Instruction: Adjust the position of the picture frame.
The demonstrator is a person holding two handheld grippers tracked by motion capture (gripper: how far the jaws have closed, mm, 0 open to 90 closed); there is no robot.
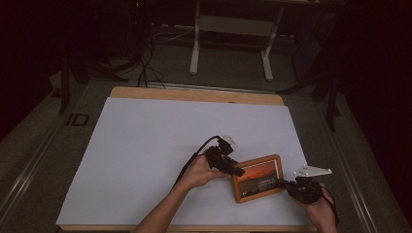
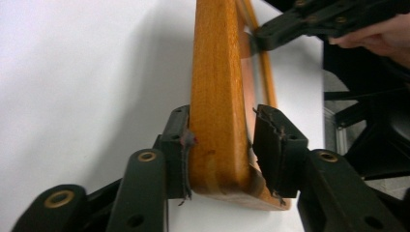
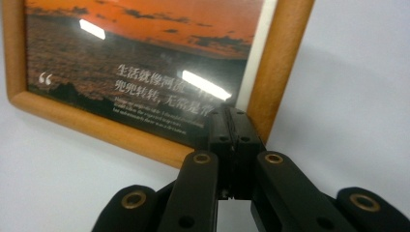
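A wooden picture frame (image 1: 257, 178) with an orange sunset print and white text rests on the white sheet at the front right of the table. My left gripper (image 1: 238, 171) holds the frame's left side. In the left gripper view its jaws (image 2: 220, 140) sit on either side of the wooden edge (image 2: 217, 96), shut on it. My right gripper (image 1: 282, 183) is at the frame's lower right corner. In the right gripper view its jaws (image 3: 231, 113) are shut together, with the tips against the glass by the frame's wooden corner (image 3: 285, 58). The right gripper's tip (image 2: 270, 36) also appears in the left gripper view.
A white sheet (image 1: 155, 141) covers the wooden table (image 1: 194, 93). Beyond the far edge, the white legs of a desk (image 1: 195, 43) stand on the floor with cables (image 1: 145, 63) and dark stands either side. The table's right edge is close to the right gripper.
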